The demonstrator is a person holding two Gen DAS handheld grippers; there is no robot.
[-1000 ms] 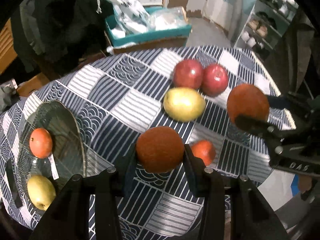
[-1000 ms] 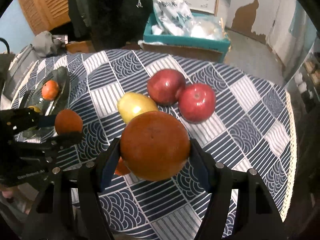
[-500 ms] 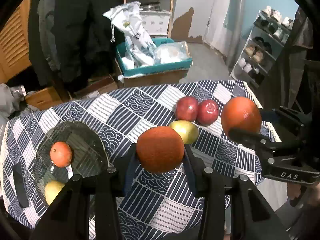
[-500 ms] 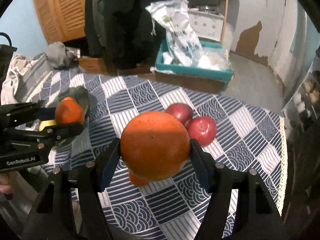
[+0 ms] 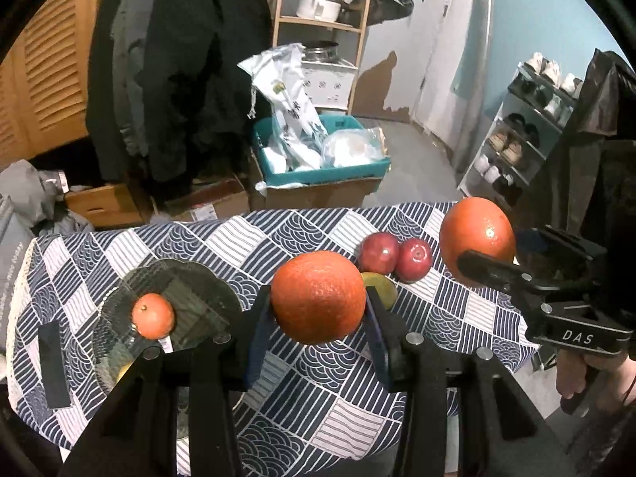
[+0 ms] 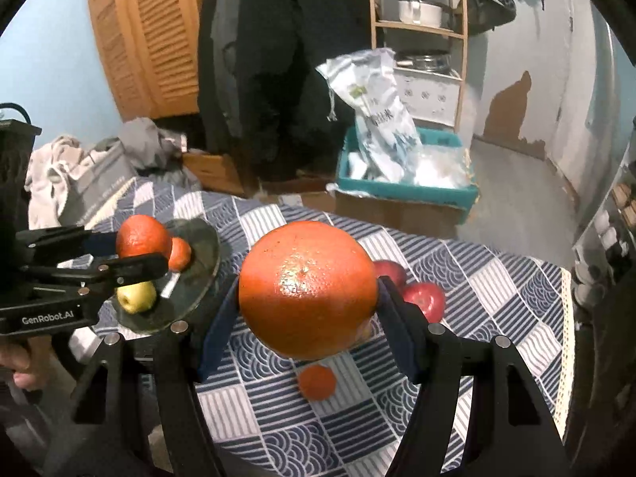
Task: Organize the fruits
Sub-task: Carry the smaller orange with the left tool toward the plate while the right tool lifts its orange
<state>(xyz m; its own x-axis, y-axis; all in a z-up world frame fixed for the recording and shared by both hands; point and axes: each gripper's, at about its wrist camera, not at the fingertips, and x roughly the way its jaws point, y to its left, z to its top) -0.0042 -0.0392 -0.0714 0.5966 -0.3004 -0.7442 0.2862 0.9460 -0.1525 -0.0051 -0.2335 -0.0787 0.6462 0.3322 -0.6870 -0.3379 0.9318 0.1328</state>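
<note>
Nearest the lens in each wrist view, the jaws were clenched on fruit. The left gripper (image 5: pixel 318 310) held an orange (image 5: pixel 318 296) clear of the bench (image 5: pixel 278 238), and the right gripper (image 6: pixel 308 310) held a larger orange (image 6: pixel 308 290), also in the air. Each tool showed in the other's view, so both loads could be checked from the side: pads pressed against the peel, neither fruit touching the cloth.

Below the right gripper a tangerine (image 6: pixel 317 382) lay loose on the bench. Further back sat a pear (image 5: pixel 381 288), mostly hidden behind the left orange, and beyond it two apples (image 5: pixel 397 256) touching each other.

To the left stood a dark plate (image 5: pixel 206 290) that carried a second tangerine (image 5: pixel 153 316) and a second pear (image 6: pixel 136 297). The left gripper hung just beside the plate's near edge; the right one was well apart from it.

By my judgement the step in hand was the carry: both oranges lifted, neither yet set down. The next move would call for bringing the left orange over a bare part of the plate, lowering it until it rested, then releasing the jaws slowly so it would not roll into the tangerine. The right orange should follow once the left gripper had cleared the plate.

Beyond the bench were a teal crate (image 5: pixel 318 175) of bags and a shelf (image 5: pixel 322 20).
</note>
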